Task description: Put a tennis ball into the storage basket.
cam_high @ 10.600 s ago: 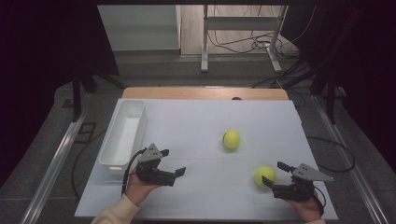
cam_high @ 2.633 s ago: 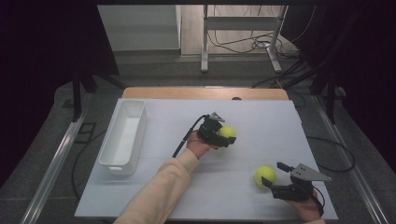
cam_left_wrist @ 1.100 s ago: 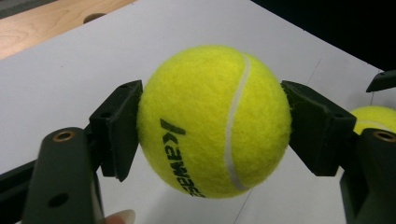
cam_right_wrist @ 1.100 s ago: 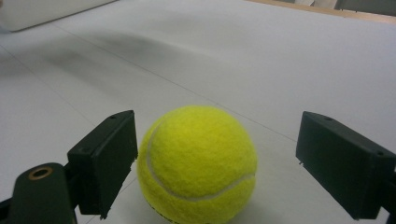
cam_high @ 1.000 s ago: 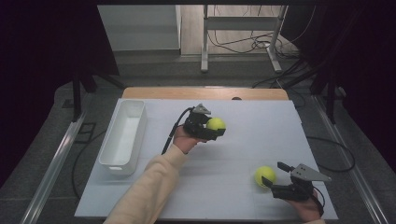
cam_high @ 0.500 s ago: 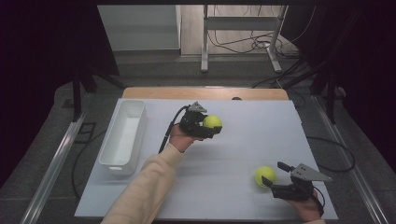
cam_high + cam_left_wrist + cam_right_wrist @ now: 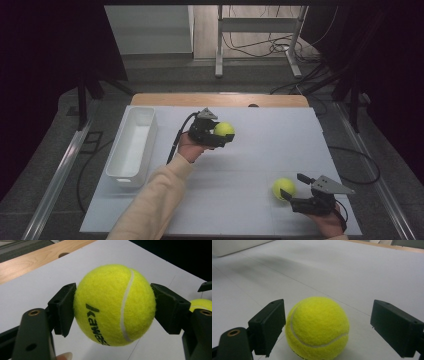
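Yellow ball (image 7: 114,304) sat clamped in the left gripper (image 7: 215,135), lifted above the counter (image 7: 250,165) short of the empty tray (image 7: 131,145); the second ball (image 7: 317,327) lay ungrasped between the right gripper's (image 7: 295,192) wide-open jaws.

Dark room, cables (image 7: 260,47) on floor

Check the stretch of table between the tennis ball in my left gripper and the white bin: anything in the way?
Nothing visible. The left gripper is shut on its tennis ball, and the white table between it and the white bin looks bare. The second tennis ball sits far off between the right gripper's open jaws.
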The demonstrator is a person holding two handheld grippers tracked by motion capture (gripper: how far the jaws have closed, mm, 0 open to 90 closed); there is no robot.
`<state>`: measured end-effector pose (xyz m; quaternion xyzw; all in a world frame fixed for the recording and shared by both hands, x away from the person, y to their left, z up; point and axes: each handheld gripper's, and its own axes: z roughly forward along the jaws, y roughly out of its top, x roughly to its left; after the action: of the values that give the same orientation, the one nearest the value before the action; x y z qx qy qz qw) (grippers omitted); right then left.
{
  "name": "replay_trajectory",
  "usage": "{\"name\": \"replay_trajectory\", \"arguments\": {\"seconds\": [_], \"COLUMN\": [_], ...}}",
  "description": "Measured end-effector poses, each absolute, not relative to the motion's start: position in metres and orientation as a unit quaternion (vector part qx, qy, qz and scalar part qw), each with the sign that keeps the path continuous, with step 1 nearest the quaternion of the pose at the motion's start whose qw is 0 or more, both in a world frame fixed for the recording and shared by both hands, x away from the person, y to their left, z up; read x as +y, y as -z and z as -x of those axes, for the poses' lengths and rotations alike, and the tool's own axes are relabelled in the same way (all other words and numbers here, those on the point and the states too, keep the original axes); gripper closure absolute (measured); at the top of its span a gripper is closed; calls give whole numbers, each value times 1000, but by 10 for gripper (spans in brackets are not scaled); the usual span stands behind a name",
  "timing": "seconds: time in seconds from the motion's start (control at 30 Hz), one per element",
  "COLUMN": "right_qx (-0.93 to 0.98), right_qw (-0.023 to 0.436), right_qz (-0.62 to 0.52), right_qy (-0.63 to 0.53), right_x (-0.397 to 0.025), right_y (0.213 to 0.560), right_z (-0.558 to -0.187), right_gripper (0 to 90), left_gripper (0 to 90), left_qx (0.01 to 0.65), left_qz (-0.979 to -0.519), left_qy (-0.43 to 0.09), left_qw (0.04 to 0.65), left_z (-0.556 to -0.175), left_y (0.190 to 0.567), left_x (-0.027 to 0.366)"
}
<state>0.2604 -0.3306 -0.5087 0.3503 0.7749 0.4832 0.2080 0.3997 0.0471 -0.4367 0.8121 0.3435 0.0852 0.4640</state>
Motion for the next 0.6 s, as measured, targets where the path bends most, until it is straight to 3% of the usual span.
{"name": "replay_trajectory", "arguments": {"seconds": [0.6], "right_qx": [776], "right_qw": [209], "right_qz": [-350], "right_qy": [-482], "right_x": [-331], "right_y": [509], "right_z": [-261], "right_gripper": [132], "left_gripper": [262], "left_qx": [350], "left_qz": [-805], "left_qy": [-96], "left_qw": [469], "left_z": [-399], "left_y": [430], "left_x": [60]}}
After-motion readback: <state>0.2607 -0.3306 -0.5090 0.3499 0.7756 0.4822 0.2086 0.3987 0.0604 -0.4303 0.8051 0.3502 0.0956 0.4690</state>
